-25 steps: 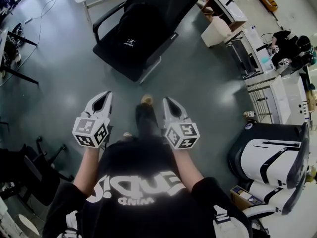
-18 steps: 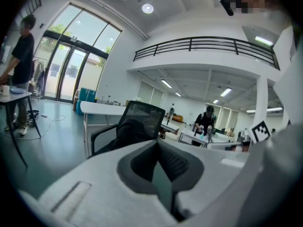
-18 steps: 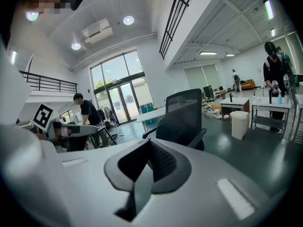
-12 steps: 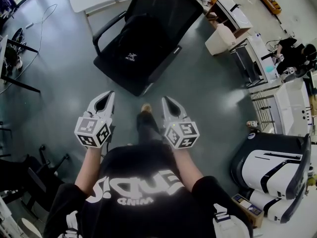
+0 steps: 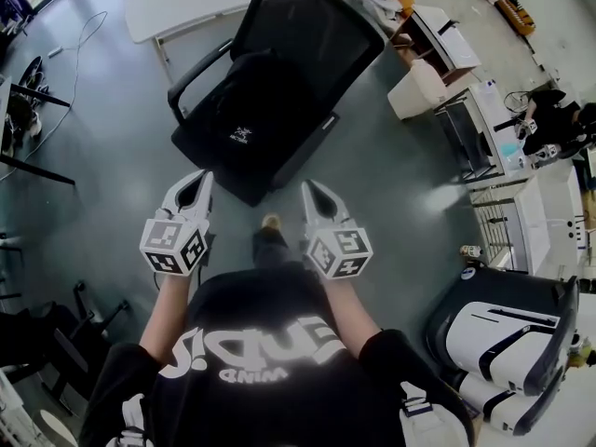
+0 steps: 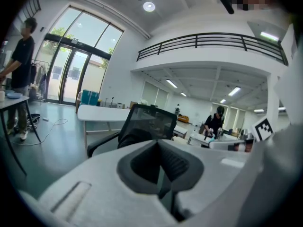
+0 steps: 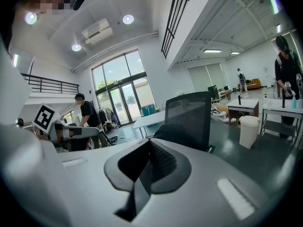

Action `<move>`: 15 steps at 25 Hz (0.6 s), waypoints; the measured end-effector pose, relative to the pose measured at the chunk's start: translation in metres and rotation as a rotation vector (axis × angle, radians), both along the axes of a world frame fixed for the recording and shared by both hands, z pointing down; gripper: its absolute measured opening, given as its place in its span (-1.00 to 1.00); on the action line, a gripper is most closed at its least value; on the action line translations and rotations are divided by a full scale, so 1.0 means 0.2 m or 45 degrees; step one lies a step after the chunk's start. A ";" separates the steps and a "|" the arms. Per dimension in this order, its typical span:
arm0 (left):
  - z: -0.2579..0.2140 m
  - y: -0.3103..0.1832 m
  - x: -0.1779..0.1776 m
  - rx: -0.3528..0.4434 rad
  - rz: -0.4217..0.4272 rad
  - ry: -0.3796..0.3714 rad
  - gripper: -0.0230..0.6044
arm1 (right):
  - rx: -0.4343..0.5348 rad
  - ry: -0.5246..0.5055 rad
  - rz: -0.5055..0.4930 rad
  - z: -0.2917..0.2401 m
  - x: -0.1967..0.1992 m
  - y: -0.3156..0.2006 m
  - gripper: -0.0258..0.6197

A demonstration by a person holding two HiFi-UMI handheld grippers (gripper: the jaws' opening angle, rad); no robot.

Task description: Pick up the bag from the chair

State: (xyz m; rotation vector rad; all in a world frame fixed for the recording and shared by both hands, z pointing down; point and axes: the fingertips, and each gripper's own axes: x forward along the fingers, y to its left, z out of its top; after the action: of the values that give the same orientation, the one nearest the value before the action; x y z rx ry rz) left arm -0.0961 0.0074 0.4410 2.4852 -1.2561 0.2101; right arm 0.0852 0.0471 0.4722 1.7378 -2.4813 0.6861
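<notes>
The bag [image 5: 250, 101], a black backpack, lies on the seat of the chair [image 5: 321, 26], slumped against the mesh backrest, at 12 o'clock from both grippers and well apart from them. The left gripper [image 5: 193, 182] is clenched with nothing in it. The right gripper [image 5: 310, 192] is likewise closed and empty, and both point toward the chair. The bag looks like soft fabric, so it will probably sag and fold when lifted, and it is neither fragile nor slippery. Its weight cannot be judged. A top loop or strap near the backrest would be the best hold, but none can be made out against the black.
</notes>
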 end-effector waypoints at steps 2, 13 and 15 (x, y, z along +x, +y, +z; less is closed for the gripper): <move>-0.01 -0.09 0.04 0.005 -0.013 -0.005 -0.92 | 0.002 -0.003 -0.009 -0.02 0.04 -0.10 -0.91; -0.04 -0.54 0.23 0.016 -0.094 -0.019 -0.92 | 0.001 -0.001 -0.087 -0.04 0.25 -0.58 -0.92; -0.04 -0.60 0.24 0.019 -0.102 -0.017 -0.92 | 0.002 -0.001 -0.095 -0.04 0.27 -0.65 -0.91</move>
State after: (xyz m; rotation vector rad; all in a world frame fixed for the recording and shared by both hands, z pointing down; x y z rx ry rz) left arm -0.0472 -0.1127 0.4325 2.4443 -1.3644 0.1980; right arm 0.1384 -0.0825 0.4646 1.6362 -2.5332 0.6796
